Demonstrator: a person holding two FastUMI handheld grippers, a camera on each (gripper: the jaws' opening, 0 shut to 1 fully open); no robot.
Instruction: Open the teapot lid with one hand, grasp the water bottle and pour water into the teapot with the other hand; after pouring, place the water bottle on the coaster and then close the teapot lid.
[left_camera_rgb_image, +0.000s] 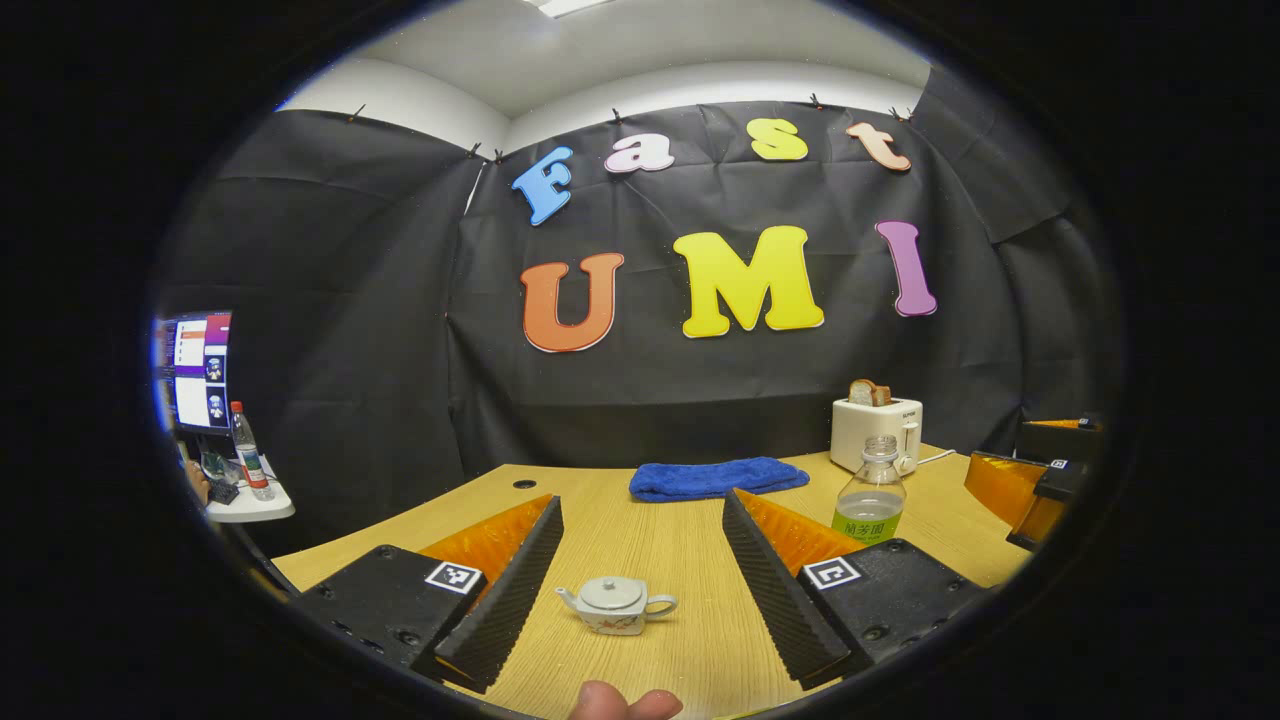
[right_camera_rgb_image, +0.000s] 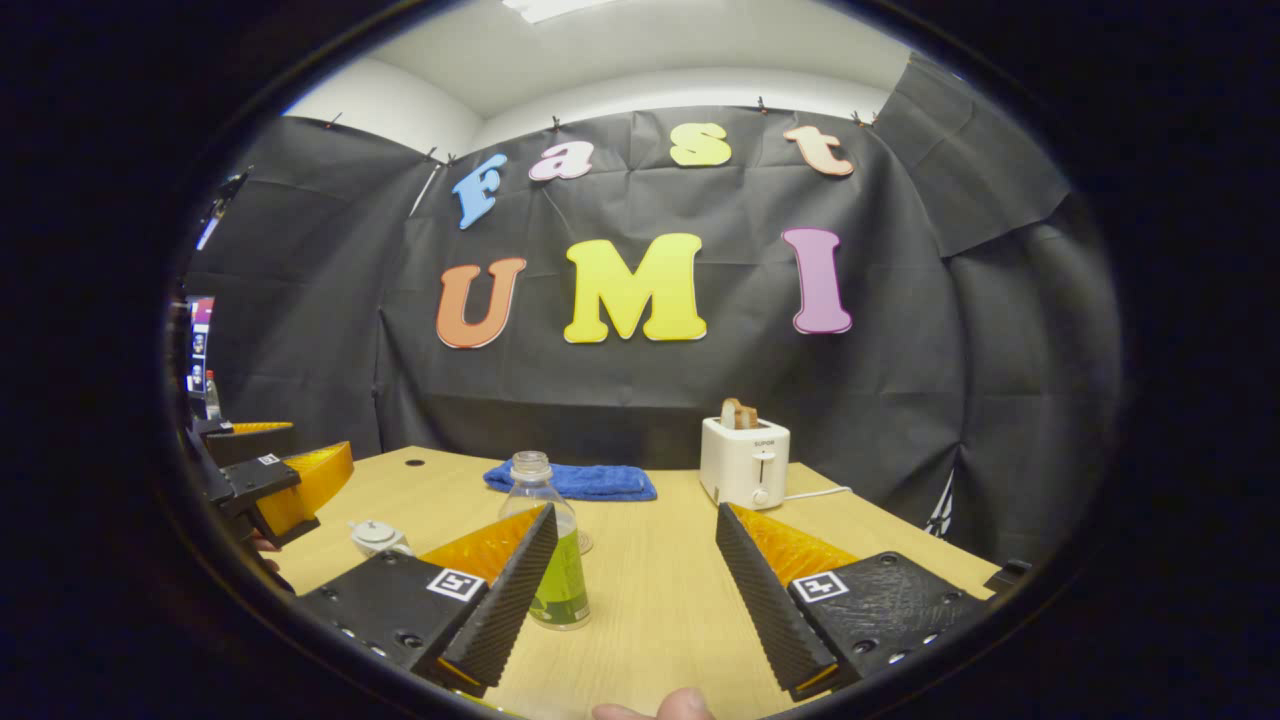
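**Both grippers spread, nothing held – handling notes for bottle and teapot**

Bench: wood-look top, carries everything. Far side has a white toaster with bread in it and a blue towel; neither matters for the task.

Water bottle: clear plastic, cap off, mouth exposed, green label low on the body. It stands upright just left of the right gripper, partly behind that gripper's left finger. Water level is hard to read, looks low, so probably light. Thin walls likely flex and the plastic is likely slick; I'd grip at the label band, mid-body, and squeeze gently or water may come out the top.

Teapot: small, white, ceramic by the look, lid on. It sits on the near bench, centred between the fingers of the left gripper, touching neither. Rigid, fragile, glazed, so probably slippery. Lid knob is tiny; pinch it square and lift straight.

Both grippers: jaws wide apart, empty.

Hard to make out:
- Coaster: can't pick it out for sure. There's a faint clear rim behind the bottle in the right gripper view, unclear what it is.
- Teapot in the right gripper view is cut off by the finger.
- Bottle base is hidden in the left gripper view.
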